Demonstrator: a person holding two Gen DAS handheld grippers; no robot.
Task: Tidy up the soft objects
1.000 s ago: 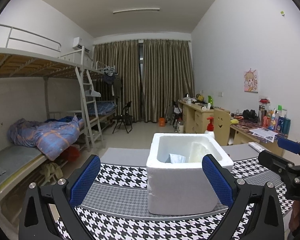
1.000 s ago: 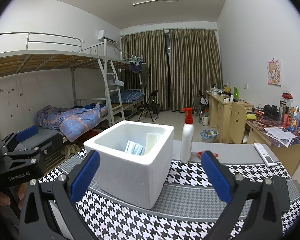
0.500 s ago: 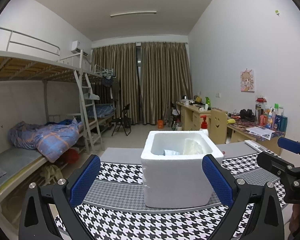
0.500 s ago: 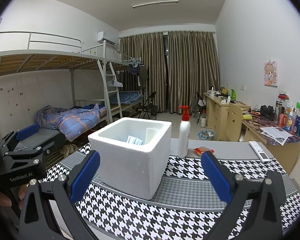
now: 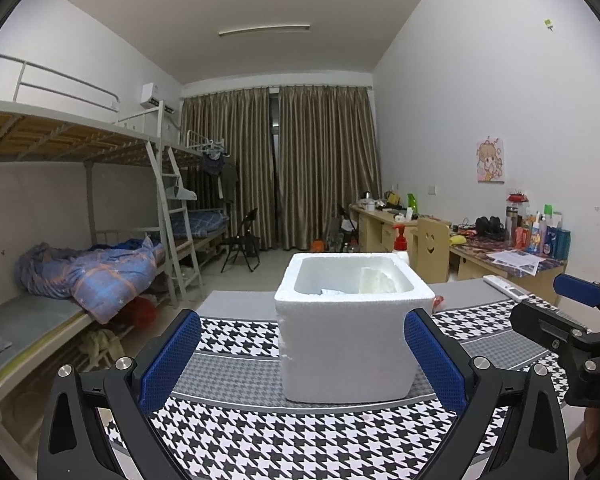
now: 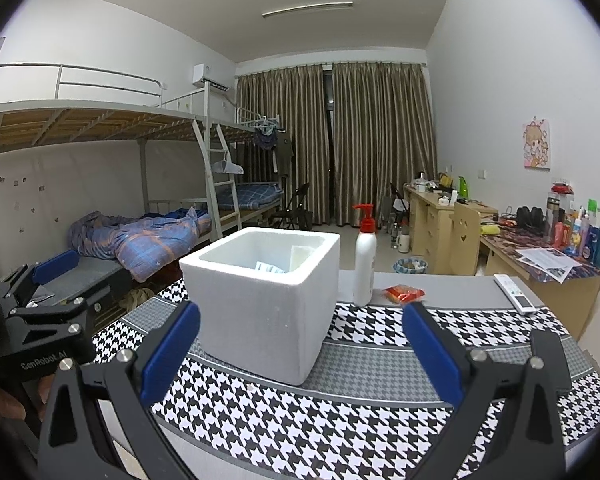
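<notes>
Packet: red soft packet point(image 6: 403, 293) lies flat on desk point(image 6: 440, 286) right of foam box point(image 6: 268, 300) | nearer right gripper point(image 6: 300, 354) | left gripper point(image 5: 300, 356) faces box | both fingers wide open, empty

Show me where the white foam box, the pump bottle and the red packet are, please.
white foam box point(image 6: 260, 312), right wrist view, on its front wall.
pump bottle point(image 6: 364, 266), right wrist view, on its white body.
red packet point(image 6: 404, 293), right wrist view, on its top face.
</notes>
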